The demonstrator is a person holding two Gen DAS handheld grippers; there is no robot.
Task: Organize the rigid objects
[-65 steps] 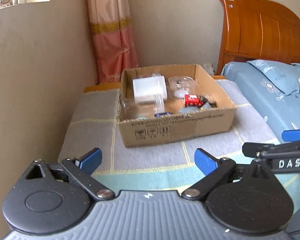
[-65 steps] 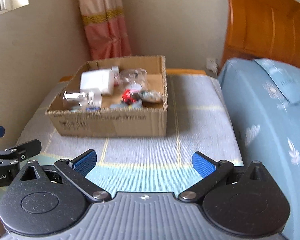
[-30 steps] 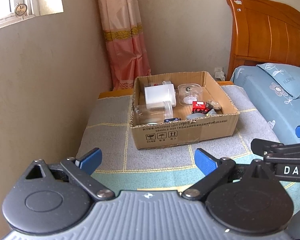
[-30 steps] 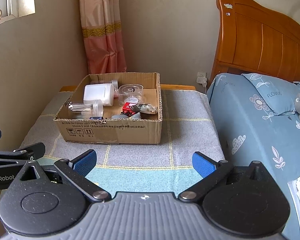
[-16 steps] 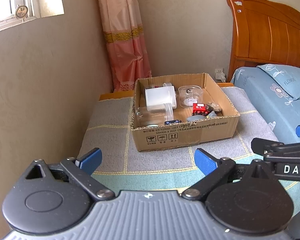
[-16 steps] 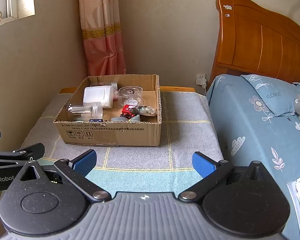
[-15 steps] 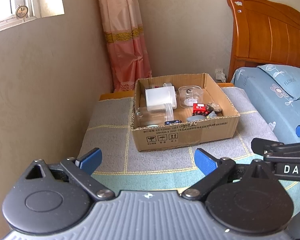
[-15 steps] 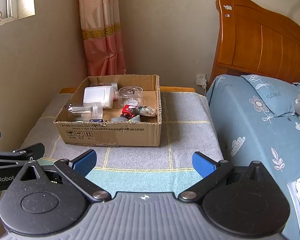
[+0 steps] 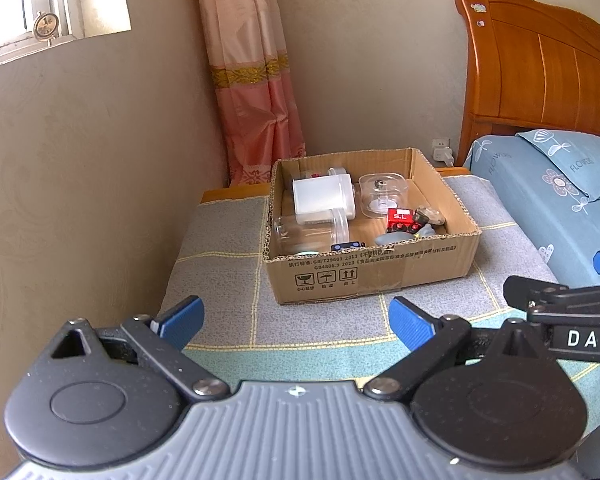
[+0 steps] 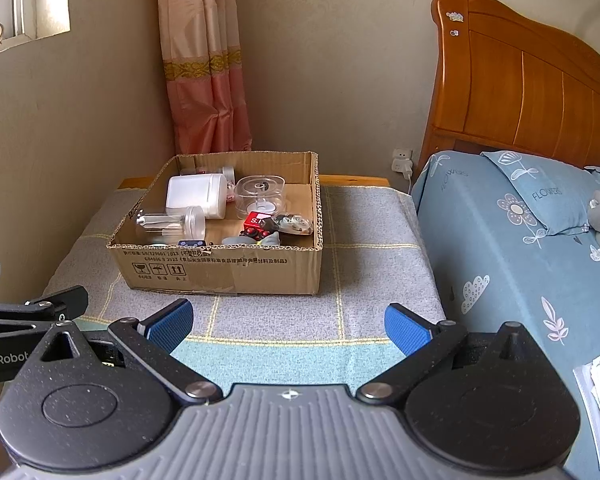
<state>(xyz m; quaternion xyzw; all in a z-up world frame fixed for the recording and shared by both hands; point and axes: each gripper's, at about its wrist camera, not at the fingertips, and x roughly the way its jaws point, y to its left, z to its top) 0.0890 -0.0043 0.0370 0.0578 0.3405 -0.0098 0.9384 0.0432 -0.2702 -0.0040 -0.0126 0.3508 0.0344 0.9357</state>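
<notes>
My left gripper [image 9: 296,322] and right gripper [image 10: 288,326] both hover with jaws spread wide, holding nothing, well short of the cardboard box [image 9: 374,270] ahead on the blanket-covered table [image 9: 220,280]. Box holds white container [image 9: 322,200], clear jar [image 9: 308,234], round clear case [image 9: 382,196], red toy [image 9: 400,218]. Bed [image 10: 512,248] sits right, curtain [image 9: 252,80] behind.

One box [image 9: 372,276] is sitting on the cloth [image 9: 220,280], holding one white jar [image 9: 320,198], one clear jar [image 9: 308,234], one round clear case [image 9: 382,196] and one red toy [image 9: 400,218]; the smaller pieces are showing too unclearly to count.
</notes>
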